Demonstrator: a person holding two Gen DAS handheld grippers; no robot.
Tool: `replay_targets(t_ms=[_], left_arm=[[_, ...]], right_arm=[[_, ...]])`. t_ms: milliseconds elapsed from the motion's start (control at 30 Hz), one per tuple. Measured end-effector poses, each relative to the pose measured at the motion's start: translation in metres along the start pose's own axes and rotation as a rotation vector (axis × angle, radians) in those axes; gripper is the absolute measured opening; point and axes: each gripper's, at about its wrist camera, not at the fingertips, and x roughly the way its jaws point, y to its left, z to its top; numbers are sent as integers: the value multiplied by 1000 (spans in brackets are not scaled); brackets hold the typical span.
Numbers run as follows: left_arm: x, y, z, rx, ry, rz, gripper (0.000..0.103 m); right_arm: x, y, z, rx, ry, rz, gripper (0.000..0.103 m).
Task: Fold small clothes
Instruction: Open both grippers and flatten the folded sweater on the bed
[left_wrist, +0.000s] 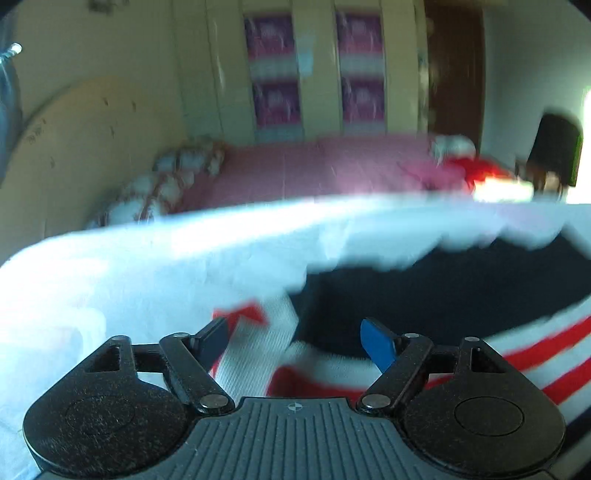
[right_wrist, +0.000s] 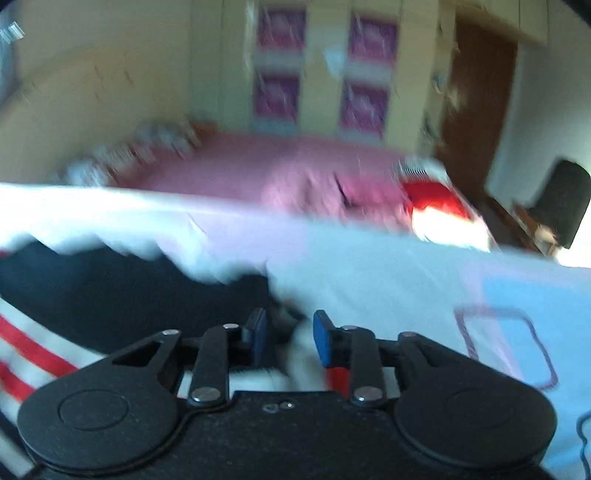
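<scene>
**Both grippers just off the striped garment**

The garment (left_wrist: 424, 291), dark navy with white and red striped bands, lay on a pale sheet (left_wrist: 129, 266) on the near work surface, spread crosswise between the two grippers. Left gripper (left_wrist: 295, 343): fingers wide, nothing pinched; a white ribbed edge with red trim sat just below and between them. Right gripper (right_wrist: 288, 338): fingers narrow but parted, white fabric showing in the gap; pads did not look pressed on it, though blur made this hard to judge. Garment's long axis ran side to side, each gripper near one end, neither clearly nearer. Judged: a fold just laid down, next grasp would start from these near edges. No legible writing or brands; a purple square outline (right_wrist: 506, 347) printed on the sheet.
</scene>
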Motion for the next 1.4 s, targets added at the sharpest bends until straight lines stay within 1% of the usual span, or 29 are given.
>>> replay_targets(t_ms=[33,100,167,200,233,267,300,333,400,433,467,533,567,600,667,700,733,800,833,900,933,1000,1067,1133,1200,1267,1333,1367,1400], left_arm=[[-11,-11,1,12,-30,-32,78],[-24,-45,-1,71,-46,-99,78],[-26,-79,-11,156,-17,-172,78],[-24,-94,-18,215,-3,-181,79],[-22,-105,-26,266,18,-168,79],[-18,-108,-34,290,47,-156,79],[-18,-102,-40,273,53,-156,79],[-19,-88,-43,223,49,-165,86],[-19,-56,-47,144,67,-131,93],[-23,-46,-49,124,68,-101,93],[-26,-33,-54,102,73,-89,93],[-35,-19,-54,55,72,-59,92],[-42,-20,-54,59,51,-51,91],[-52,-25,-55,63,28,-58,90],[-69,-36,-54,42,-13,-100,91],[-74,-43,-53,47,-22,-125,91],[-77,-53,-54,66,-29,-132,91],[-79,-71,-61,100,-16,-153,91],[-76,-78,-65,110,3,-153,91],[-65,-84,-78,120,58,-137,91],[-66,-85,-86,125,78,-132,91],[-72,-79,-96,135,50,-137,91],[-81,-71,-100,142,50,-124,91],[-86,-54,-104,139,54,-95,91],[-92,-33,-112,105,64,-80,91],[-95,-12,-117,61,71,-74,91],[-93,-4,-118,46,74,-88,91],[-91,-7,-117,53,78,-76,91],[-88,-11,-116,56,84,-62,91]], right_arm=[[-6,12,0,-7,-19,60,31],[-10,48,-8,-89,1,167,28],[-7,81,-19,-166,35,261,27],[-2,96,-24,-208,59,275,27],[2,104,-32,-242,74,258,27],[3,107,-38,-265,85,234,27],[4,103,-42,-273,86,202,28],[3,93,-43,-258,85,168,30],[1,62,-44,-179,101,112,29],[-1,46,-46,-148,111,73,27],[-8,36,-52,-138,121,44,27],[-22,30,-55,-115,130,30,26],[-30,36,-54,-117,117,30,25],[-43,44,-56,-121,83,51,26],[-64,67,-58,-120,25,125,27],[-70,83,-60,-133,14,158,26],[-74,97,-65,-148,15,187,27],[-79,125,-73,-186,22,232,29],[-77,139,-75,-205,28,236,30],[-69,151,-83,-236,75,216,31],[-62,154,-90,-243,106,200,31],[-66,152,-100,-266,86,186,31],[-75,142,-102,-272,87,167,31],[-87,117,-108,-253,85,113,31],[-95,86,-118,-226,94,46,31],[-105,50,-130,-164,114,-4,31],[-111,28,-136,-96,121,6,31],[-110,27,-136,-82,124,10,31],[-108,31,-134,-88,129,0,33]])
